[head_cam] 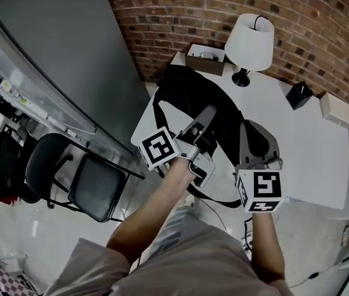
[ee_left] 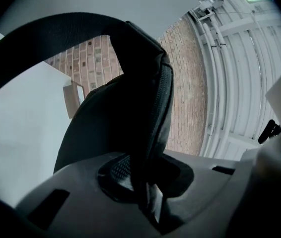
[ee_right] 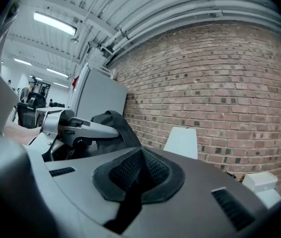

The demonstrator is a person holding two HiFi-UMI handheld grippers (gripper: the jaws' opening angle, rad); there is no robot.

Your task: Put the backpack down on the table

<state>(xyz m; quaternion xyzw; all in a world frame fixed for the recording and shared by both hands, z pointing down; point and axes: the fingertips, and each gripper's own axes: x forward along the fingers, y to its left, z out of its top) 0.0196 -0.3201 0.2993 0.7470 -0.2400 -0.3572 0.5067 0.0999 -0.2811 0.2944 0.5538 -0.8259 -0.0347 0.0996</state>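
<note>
A black backpack point(head_cam: 187, 97) hangs over the left end of the white table point(head_cam: 310, 147); I cannot tell whether its bottom rests on the top. My left gripper point(head_cam: 206, 117) is shut on its upper edge. In the left gripper view the zippered fabric point(ee_left: 115, 118) is pinched between the pads point(ee_left: 118, 170), and a wide strap point(ee_left: 46, 31) arches overhead. My right gripper point(head_cam: 247, 131) is shut on a black strap point(ee_right: 130, 202) that runs between its pads. The right gripper view also shows the backpack point(ee_right: 111, 125) and the left gripper point(ee_right: 76, 128) to its left.
A white lamp point(head_cam: 250, 42), an open cardboard box point(head_cam: 205, 58), a small black box point(head_cam: 299, 94) and a white box point(head_cam: 336, 110) stand along the brick wall at the table's far side. A black chair point(head_cam: 82, 177) stands left of the table beside a grey panel point(head_cam: 57, 48).
</note>
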